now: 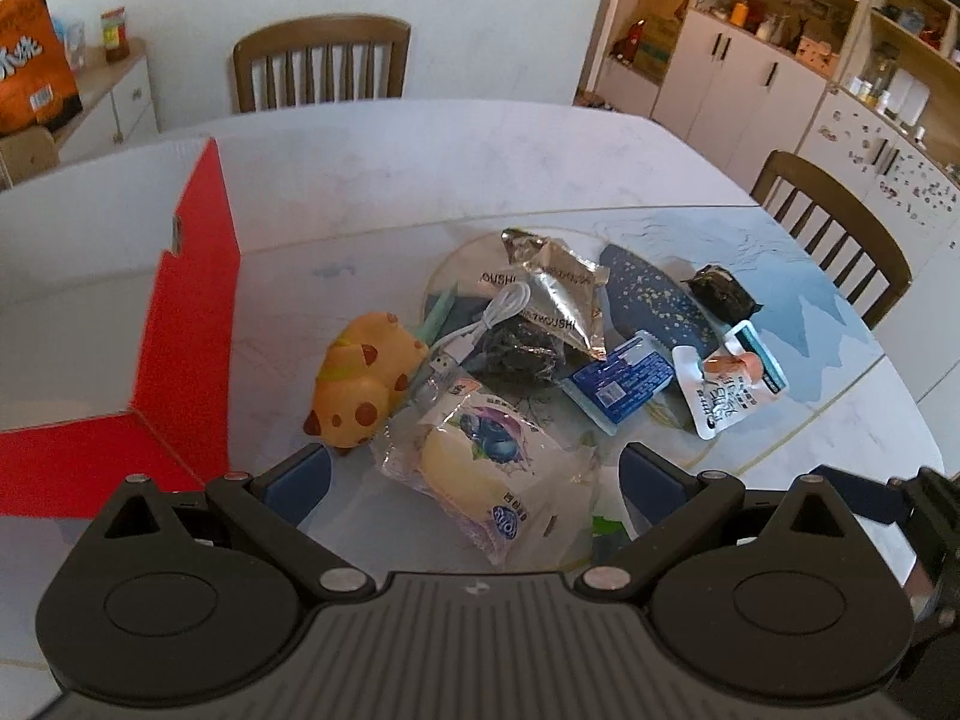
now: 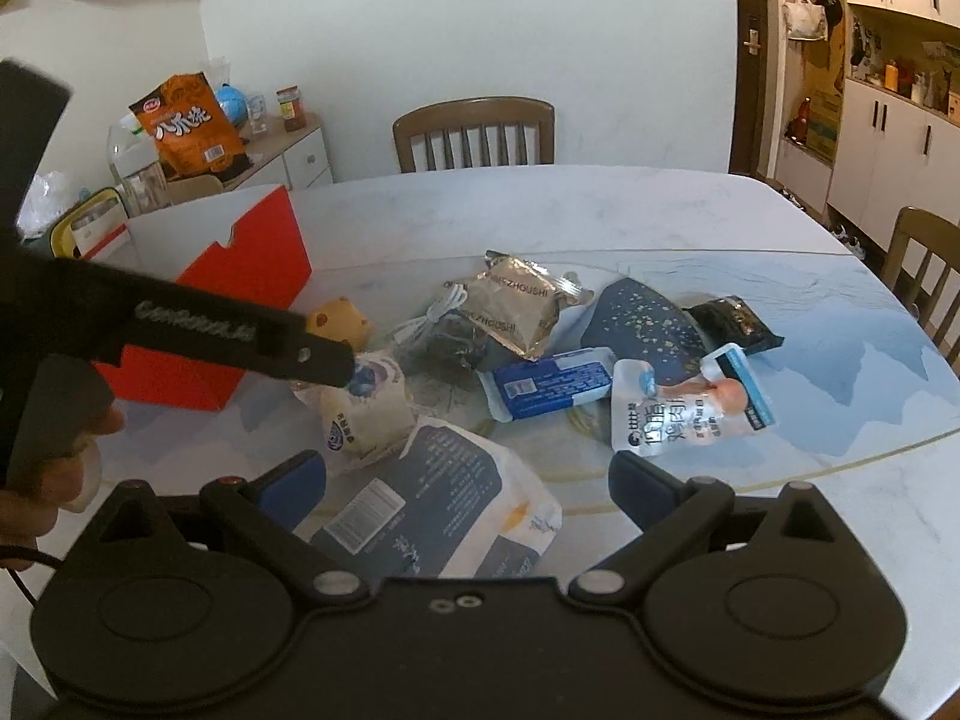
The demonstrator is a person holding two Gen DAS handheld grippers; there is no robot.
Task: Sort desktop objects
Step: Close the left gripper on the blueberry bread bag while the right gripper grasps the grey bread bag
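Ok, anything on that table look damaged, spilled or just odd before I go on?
Nothing spilled or visibly torn. The items lie in a loose heap: the silver foil packet rests on the white cable, tilted. The red box stands open beside them.

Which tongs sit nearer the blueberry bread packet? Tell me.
Left. The left tongs hang open around the blueberry bread packet; the right tongs hover open behind it, over another bag.

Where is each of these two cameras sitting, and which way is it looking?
Left wrist: on the left gripper, facing across the table toward a bread packet; its open fingers show, the other gripper at right.
Right wrist: on the right gripper, facing the pile; the left gripper crosses at left.
Shared: red box, dog toy, blue packet.
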